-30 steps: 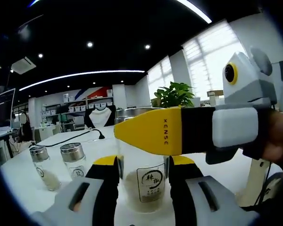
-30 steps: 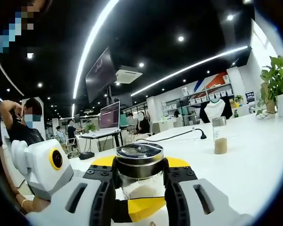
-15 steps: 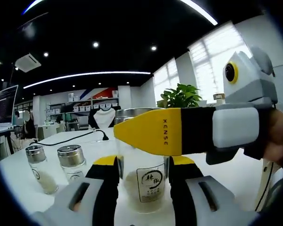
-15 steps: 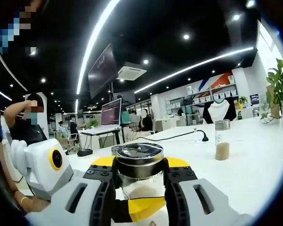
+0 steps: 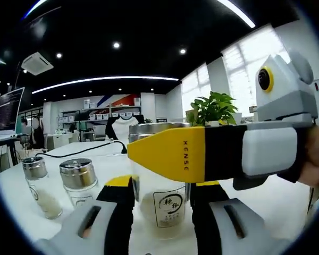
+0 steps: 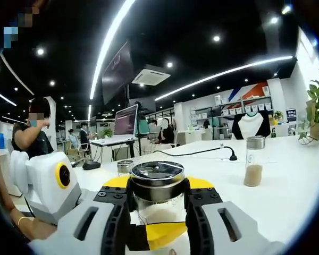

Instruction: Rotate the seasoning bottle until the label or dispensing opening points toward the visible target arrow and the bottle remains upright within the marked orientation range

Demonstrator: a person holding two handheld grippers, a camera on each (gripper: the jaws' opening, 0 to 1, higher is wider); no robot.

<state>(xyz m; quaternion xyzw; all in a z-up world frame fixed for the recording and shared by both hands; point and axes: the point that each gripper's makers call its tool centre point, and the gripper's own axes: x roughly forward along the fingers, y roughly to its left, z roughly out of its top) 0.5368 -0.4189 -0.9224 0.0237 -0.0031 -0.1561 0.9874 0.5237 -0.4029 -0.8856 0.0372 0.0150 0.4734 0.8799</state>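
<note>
The glass seasoning bottle [image 5: 160, 199] stands upright on the white table [image 5: 255, 202], holding pale powder, with its black round label facing the left gripper view. My left gripper [image 5: 160, 186] is shut on the bottle's body. The right gripper's yellow finger [image 5: 167, 154] crosses in front of the bottle just under its metal lid. In the right gripper view, my right gripper [image 6: 157, 187] is shut around the lid [image 6: 157, 174] of the seasoning bottle. The left gripper's yellow fingertip [image 6: 159, 234] shows below the glass.
Two more metal-capped bottles [image 5: 34, 183] [image 5: 80, 180] stand to the left on the table. Another bottle [image 6: 253, 167] and a small capped one [image 6: 124, 166] stand farther off. A black cable [image 6: 202, 154] crosses the table, a plant [image 5: 215, 109] stands behind, and a person [image 6: 29, 133] is at the left.
Both views have swung a little, so the background has slid sideways. Both grippers keep their hold on the bottle, and the label still faces the left gripper view.
</note>
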